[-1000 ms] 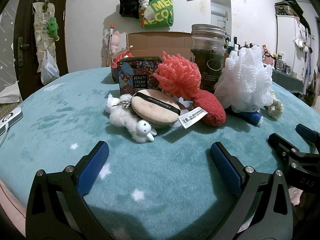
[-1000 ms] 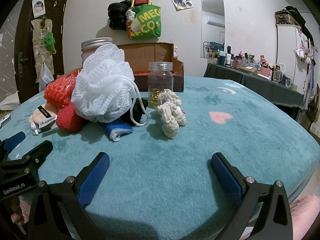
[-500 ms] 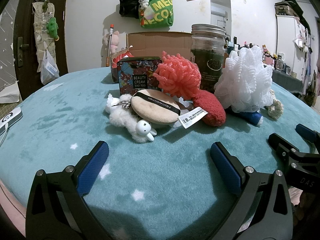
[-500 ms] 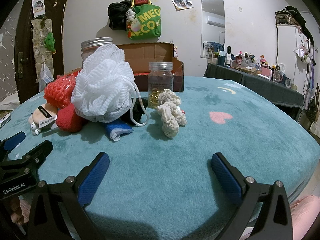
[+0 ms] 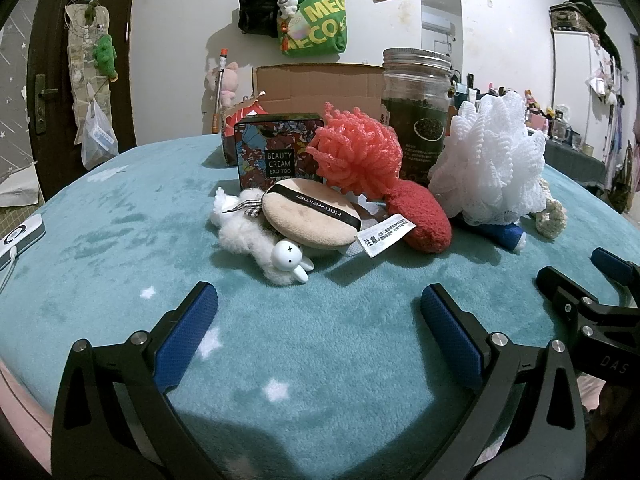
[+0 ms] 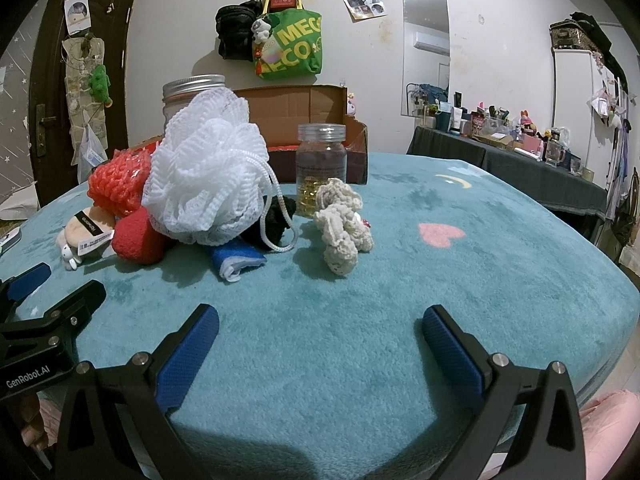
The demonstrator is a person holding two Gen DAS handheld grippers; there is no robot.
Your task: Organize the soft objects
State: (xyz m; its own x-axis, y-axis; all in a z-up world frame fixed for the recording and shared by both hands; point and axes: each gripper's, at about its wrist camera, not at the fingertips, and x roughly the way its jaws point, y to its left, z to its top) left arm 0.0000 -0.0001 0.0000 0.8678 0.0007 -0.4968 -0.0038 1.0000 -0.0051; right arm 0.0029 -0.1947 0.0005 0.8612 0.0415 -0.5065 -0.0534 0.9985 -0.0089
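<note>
- My left gripper hung spread wide with nothing between the fingers, short of the powder puff.
- My right gripper gaped just as wide, nothing held.
- The white mesh loofah sat heaped among the soft pile on the teal tabletop, the cream crochet piece just beside it.

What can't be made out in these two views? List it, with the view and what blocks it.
- Inside of the cardboard box: both views, hidden by its own walls and the pile.
- Black item: right view, mostly under the white bath pouf.
- Blue cloth: left view, mostly behind the pouf.
- Paper tag print: too small.
</note>
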